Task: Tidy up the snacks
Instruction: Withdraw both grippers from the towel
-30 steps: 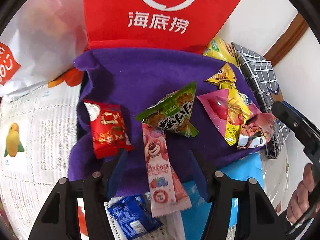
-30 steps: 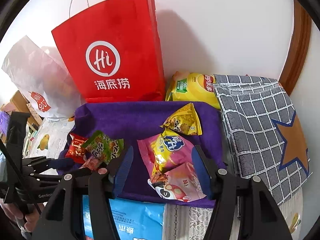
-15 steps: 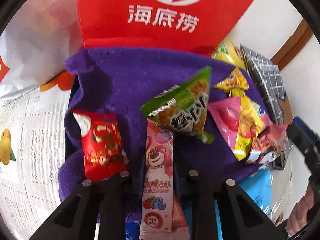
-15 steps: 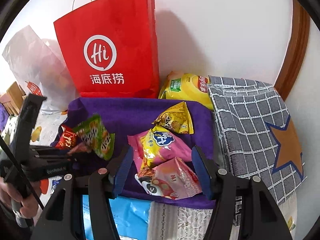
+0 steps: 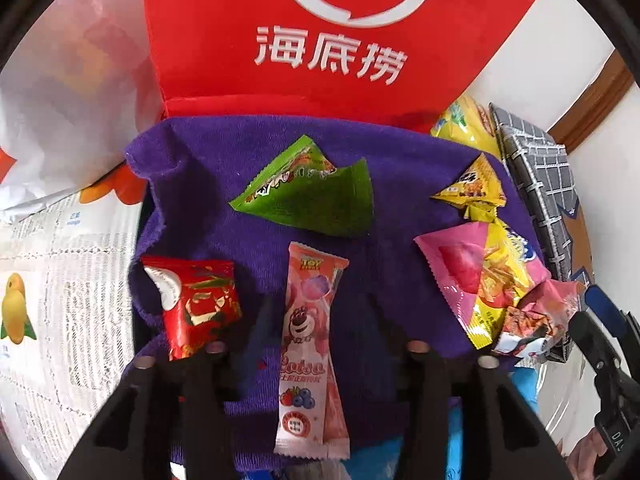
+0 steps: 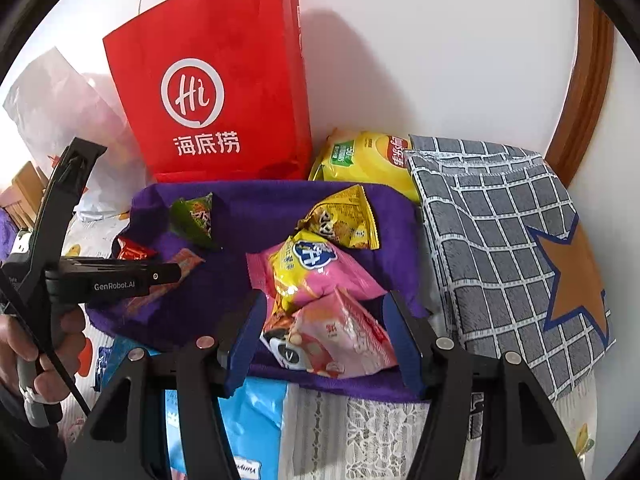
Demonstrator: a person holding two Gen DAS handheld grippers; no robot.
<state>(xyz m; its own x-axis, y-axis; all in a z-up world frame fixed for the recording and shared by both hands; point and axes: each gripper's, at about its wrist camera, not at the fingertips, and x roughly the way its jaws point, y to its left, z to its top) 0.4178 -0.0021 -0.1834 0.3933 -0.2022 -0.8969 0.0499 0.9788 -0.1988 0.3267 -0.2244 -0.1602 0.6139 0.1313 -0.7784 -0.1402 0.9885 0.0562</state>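
A purple cloth (image 5: 208, 184) holds the snacks. In the left wrist view a pink strip packet with a bear (image 5: 310, 354) lies between the fingers of my open left gripper (image 5: 316, 320). A green packet (image 5: 308, 194) lies farther back and a red packet (image 5: 196, 304) lies at the left. At the right are a yellow packet (image 5: 474, 186) and pink packets (image 5: 476, 280). My right gripper (image 6: 324, 332) is open around a pink packet (image 6: 344, 340) at the cloth's front edge. The left gripper also shows in the right wrist view (image 6: 120, 278).
A red paper bag (image 6: 216, 92) stands against the wall behind the cloth. A yellow chip bag (image 6: 368, 160) and a grey checked cloth with a star (image 6: 512, 248) lie at the right. A white plastic bag (image 5: 60, 120) is at the left. A blue packet (image 6: 256, 412) lies in front.
My left gripper shut on the pink strip packet, pushed it forward onto the cloth, then opened. The green packet slid toward the back. The right gripper moved slightly closer to the pink packets.
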